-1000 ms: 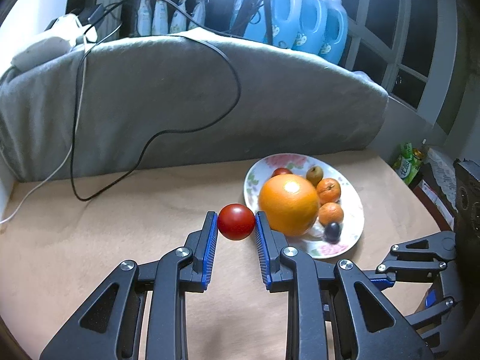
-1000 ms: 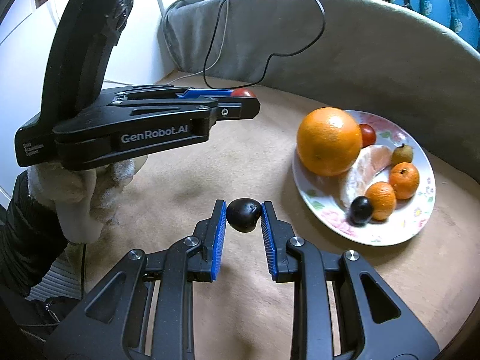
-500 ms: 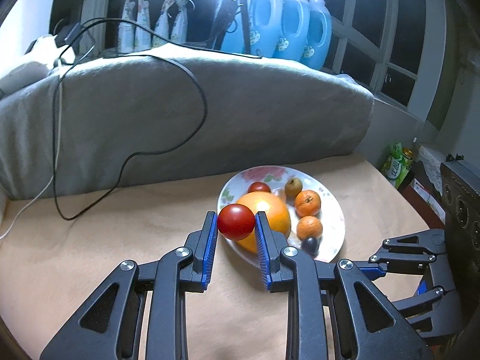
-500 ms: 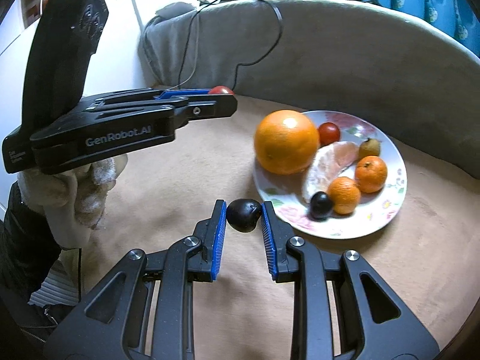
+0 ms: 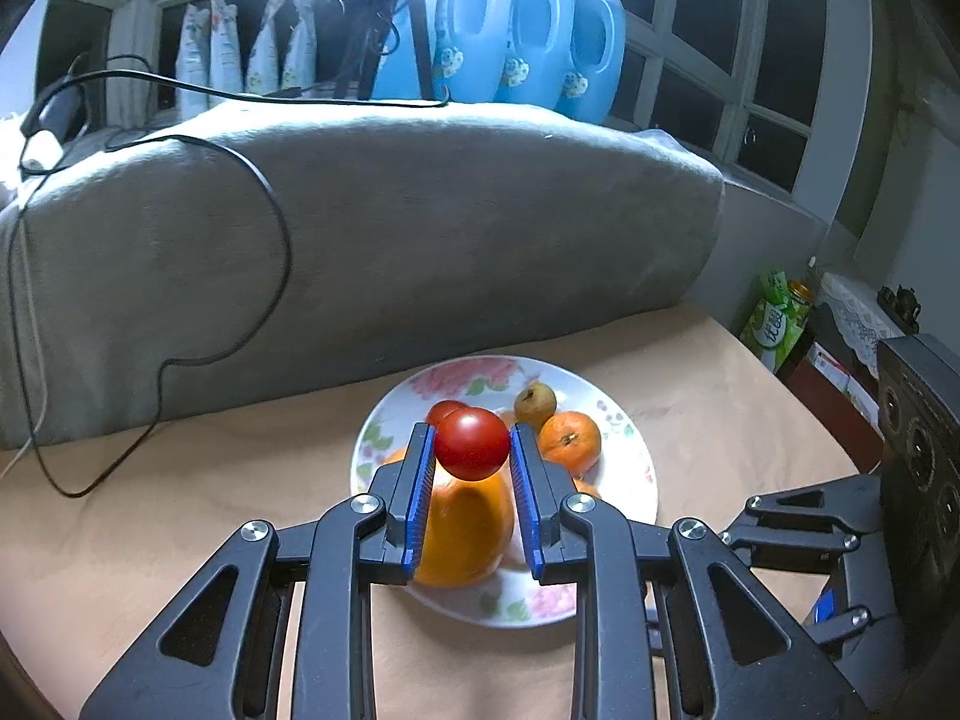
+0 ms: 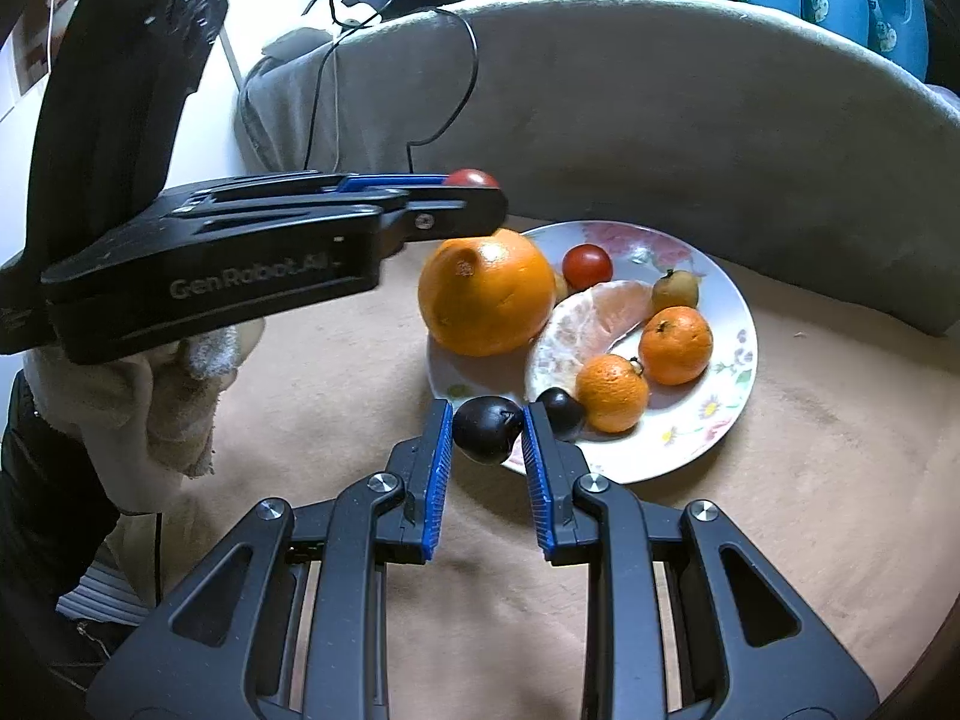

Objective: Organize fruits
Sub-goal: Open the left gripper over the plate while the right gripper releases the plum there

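Note:
A flowered white plate (image 6: 720,420) (image 5: 636,468) on the tan table holds a big orange (image 6: 486,291) (image 5: 462,534), a peeled citrus piece (image 6: 582,330), two mandarins (image 6: 675,345), a red tomato (image 6: 588,265), a small brownish fruit (image 6: 675,291) and a dark plum (image 6: 564,411). My left gripper (image 5: 471,443) is shut on a red tomato (image 5: 471,443) and hangs above the plate's near side, over the big orange. My right gripper (image 6: 487,429) is shut on a dark plum (image 6: 487,429) at the plate's near-left rim.
A grey cushion (image 5: 372,228) with a black cable (image 5: 264,300) runs behind the table. Blue detergent bottles (image 5: 534,30) stand on the sill. A gloved hand (image 6: 138,390) holds the left gripper. A dark speaker box (image 5: 918,438) and green packet (image 5: 774,318) sit right.
Both grippers have moved toward the plate with their fruits still held. The tomato now hangs over the plate and the plum has reached its near rim.

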A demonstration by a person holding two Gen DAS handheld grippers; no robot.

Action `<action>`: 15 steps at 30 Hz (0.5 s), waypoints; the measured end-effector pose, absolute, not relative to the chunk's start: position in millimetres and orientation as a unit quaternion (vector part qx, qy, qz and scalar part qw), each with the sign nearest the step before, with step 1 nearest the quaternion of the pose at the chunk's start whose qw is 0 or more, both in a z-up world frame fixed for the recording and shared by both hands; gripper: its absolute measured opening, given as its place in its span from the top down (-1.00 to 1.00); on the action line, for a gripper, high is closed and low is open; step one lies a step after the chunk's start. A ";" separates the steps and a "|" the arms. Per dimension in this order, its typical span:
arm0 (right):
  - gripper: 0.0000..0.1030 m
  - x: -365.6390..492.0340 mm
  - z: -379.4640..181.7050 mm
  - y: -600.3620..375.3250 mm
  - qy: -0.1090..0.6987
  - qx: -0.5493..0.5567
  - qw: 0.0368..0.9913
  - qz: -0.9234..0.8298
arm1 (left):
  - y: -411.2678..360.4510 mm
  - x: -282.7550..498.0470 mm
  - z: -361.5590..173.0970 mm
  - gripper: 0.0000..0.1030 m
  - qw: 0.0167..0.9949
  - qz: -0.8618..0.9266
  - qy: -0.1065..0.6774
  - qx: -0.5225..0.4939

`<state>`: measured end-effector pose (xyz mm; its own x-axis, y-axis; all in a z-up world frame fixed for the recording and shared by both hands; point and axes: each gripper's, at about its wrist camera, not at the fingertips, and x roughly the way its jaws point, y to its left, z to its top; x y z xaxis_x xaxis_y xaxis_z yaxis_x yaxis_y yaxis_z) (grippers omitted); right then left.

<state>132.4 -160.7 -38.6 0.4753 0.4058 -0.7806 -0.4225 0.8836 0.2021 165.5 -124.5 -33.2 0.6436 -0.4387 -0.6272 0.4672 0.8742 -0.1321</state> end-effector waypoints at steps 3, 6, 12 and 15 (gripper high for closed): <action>0.52 133.2 -38.8 -161.2 0.451 -0.011 0.859 0.241 | -128.7 168.3 -33.4 0.54 0.905 -0.253 0.341 0.024; 0.52 135.8 -39.7 -161.0 0.448 -0.014 0.862 0.237 | -131.7 169.0 -33.4 0.54 0.904 -0.257 0.341 0.027; 0.51 138.4 -42.2 -164.2 0.450 -0.012 0.864 0.227 | -130.1 169.1 -32.8 0.27 0.905 -0.255 0.340 0.025; 0.19 136.3 -41.7 -166.6 0.447 -0.012 0.866 0.224 | -128.1 168.1 -31.5 0.27 0.906 -0.254 0.339 0.024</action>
<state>136.3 -166.6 -41.7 0.5002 0.3779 -0.7791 -0.3991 0.8991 0.1799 168.1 -128.1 -31.5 0.6418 -0.4436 -0.6255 0.4758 0.8701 -0.1288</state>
